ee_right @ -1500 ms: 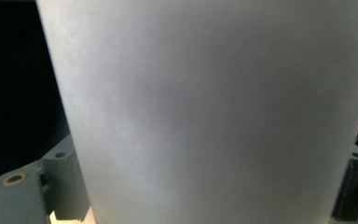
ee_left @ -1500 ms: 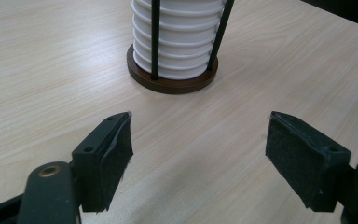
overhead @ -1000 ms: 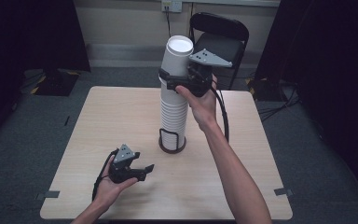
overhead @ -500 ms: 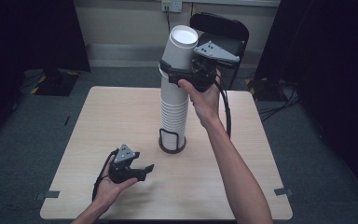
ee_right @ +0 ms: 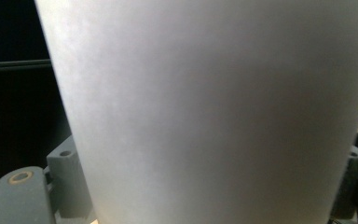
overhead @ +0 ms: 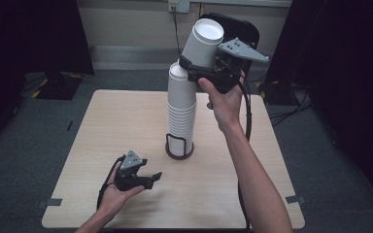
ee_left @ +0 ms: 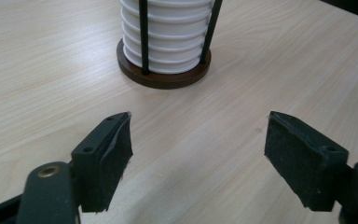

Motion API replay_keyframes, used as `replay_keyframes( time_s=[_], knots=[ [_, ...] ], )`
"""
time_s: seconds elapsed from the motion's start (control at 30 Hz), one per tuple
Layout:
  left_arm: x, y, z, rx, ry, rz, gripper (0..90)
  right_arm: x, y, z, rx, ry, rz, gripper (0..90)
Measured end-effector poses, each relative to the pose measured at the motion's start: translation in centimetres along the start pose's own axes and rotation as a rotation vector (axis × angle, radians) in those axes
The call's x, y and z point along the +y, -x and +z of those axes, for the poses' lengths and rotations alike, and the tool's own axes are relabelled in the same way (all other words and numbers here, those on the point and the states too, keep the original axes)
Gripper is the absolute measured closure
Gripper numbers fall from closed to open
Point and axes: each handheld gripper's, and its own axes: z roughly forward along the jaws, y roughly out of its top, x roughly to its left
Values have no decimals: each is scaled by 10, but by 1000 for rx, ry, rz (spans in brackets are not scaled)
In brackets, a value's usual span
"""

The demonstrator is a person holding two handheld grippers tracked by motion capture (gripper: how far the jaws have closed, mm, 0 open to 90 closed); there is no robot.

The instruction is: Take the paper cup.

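A: What's on the table (overhead: 102,126)?

B: One tall stack of white paper cups (overhead: 181,114), seated in a round dark-brown holder (overhead: 179,151) with thin black upright rods. From the left gripper view two rods run up the front of the stack (ee_left: 168,32), and the base (ee_left: 161,77) sits flat on the light wood (ee_left: 37,56).

A: Count of cups?

B: One cup lifted clear — the single white cup (overhead: 203,42), tilted, mouth toward the upper right, its bottom just beside the stack's top rim. The stacked ones are too tightly nested to count.

A: Who has the lifted cup?

B: The right gripper (overhead: 194,65), clamped on its lower wall, held high above the table by the right hand (overhead: 226,99). In the right gripper view the cup's wall (ee_right: 209,112) blocks nearly everything ahead; a jaw presses in at each side.

A: And the left?

B: The left gripper (overhead: 151,177) rests low over the near left part of the table in the left hand (overhead: 114,191), jaws spread wide, nothing between them (ee_left: 198,154). It points at the holder, well apart from it.

A: Surroundings?

B: One black chair (overhead: 243,29) behind the table, partly hidden by the raised cup and gripper. Grey carpet (overhead: 29,121), a wall outlet (overhead: 178,5) with a cord dropping from it, dark curtains (overhead: 29,34) both sides, tape marks (overhead: 53,202) on the floor by the near table corners — two.
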Motion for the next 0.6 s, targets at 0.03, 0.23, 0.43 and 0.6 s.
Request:
replay_keyframes(
  time_s=[0.03, 0.23, 0.43, 0.6],
  knots=[
    [0, 1, 0, 4, 4, 11, 200, 1, 2, -3, -1, -6, -3, 129],
    [0, 4, 1, -6, -7, 20, 201, 1, 14, -19, -39, -16, 7, 132],
    [0, 4, 1, -4, -2, 23, 201, -3, 25, -33, -61, -26, 30, 133],
    [0, 4, 1, 2, 2, 29, 200, -11, 36, -44, -89, -39, 42, 134]
  ],
)
